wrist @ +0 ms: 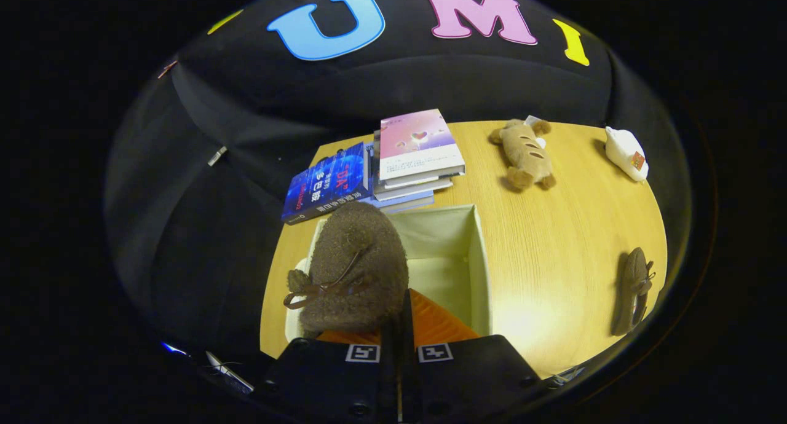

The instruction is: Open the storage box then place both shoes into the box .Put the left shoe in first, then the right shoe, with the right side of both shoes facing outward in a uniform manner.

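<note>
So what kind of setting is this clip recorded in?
Likely a staged recording booth, not a real home: a wooden table backed by a black cloth wall, with books and plush toys laid out beyond the gripper, which holds a brown shoe over the open storage box.

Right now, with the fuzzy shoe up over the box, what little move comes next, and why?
Probably lower the brown shoe a little into the open storage box, then let go. The gripper looks shut on the shoe, which hangs above the box's opening, not yet resting inside. The other shoe waits on the table.
</note>
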Demonstrator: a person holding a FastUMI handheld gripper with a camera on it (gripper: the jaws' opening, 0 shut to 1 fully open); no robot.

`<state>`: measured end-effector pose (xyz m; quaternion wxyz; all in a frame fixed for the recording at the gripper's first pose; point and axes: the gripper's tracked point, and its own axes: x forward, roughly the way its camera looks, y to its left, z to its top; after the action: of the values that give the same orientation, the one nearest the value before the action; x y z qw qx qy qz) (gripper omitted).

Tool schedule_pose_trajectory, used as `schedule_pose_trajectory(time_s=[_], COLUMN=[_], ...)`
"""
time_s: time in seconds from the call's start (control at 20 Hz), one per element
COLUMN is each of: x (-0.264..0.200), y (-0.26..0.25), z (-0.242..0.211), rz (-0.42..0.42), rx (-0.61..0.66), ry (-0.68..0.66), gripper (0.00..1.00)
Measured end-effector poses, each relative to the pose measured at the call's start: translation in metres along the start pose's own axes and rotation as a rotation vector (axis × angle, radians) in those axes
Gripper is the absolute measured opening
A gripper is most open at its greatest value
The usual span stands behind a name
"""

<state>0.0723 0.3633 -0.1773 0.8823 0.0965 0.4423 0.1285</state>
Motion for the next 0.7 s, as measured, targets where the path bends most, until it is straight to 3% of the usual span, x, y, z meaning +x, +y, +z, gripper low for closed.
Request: schedule_pose_trajectory(time_s=[0.25, 0.45, 0.65, 0.7], x=[0.043, 0.046, 0.032, 0.027], y=[0.013, 0.024, 0.038, 0.038], z=[-0.033, -0.061, -0.051, -0.044], rz=[-0.038, -0.021, 0.045, 0.057], rx=[0.062, 0.069, -0.009, -0.021], ry=[0.104, 0.188, 0.142, 0.122], gripper=[0.11, 0.28, 0.93, 0.98])
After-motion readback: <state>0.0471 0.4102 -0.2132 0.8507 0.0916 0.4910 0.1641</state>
